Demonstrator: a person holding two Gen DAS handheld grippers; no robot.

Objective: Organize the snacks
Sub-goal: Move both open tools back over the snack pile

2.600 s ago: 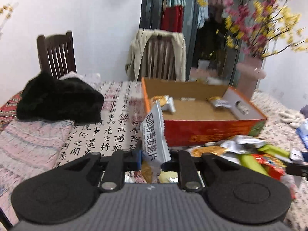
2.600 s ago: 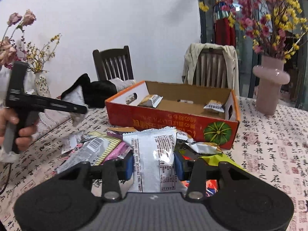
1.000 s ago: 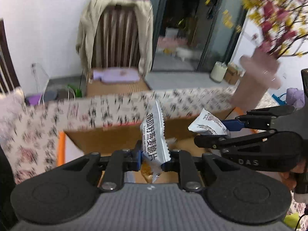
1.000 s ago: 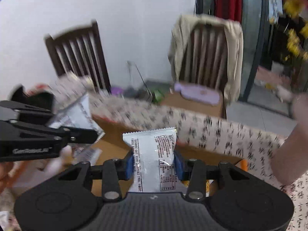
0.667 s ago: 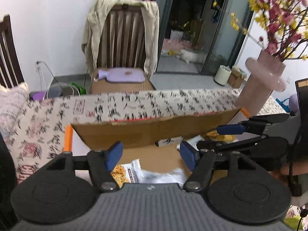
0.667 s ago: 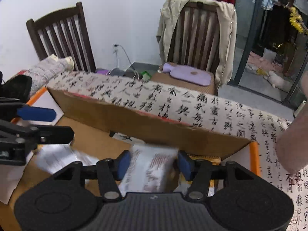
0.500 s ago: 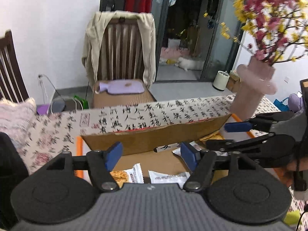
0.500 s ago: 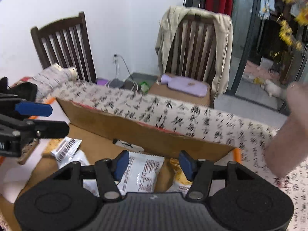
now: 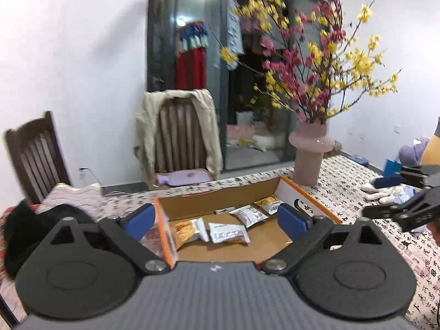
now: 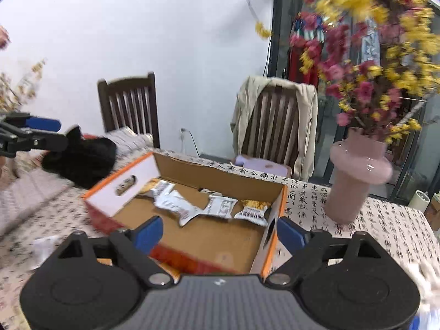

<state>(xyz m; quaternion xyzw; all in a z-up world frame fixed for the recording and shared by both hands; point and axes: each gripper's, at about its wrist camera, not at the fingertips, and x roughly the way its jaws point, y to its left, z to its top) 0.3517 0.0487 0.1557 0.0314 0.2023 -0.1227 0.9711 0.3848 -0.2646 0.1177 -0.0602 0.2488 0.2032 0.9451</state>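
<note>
One cardboard box (image 9: 302, 192) mid-frame on table, four snack packets (image 9: 228, 232) lying loose on its floor, plus thin strip near back wall. Print on wrappers and tablecloth (image 10: 385, 225) too blurry to read. Left gripper (image 9: 217, 221) jaws just swung wide apart, nothing between. Right gripper (image 10: 218, 233) same deal, spread wide, empty. One pink vase (image 10: 354, 181), two chairs (image 10: 132, 104) behind.

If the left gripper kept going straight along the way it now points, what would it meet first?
Probably the snack packets on the floor of the cardboard box. The left gripper points slightly downward into the open box with its jaws wide and empty, though depth is hard to judge.
</note>
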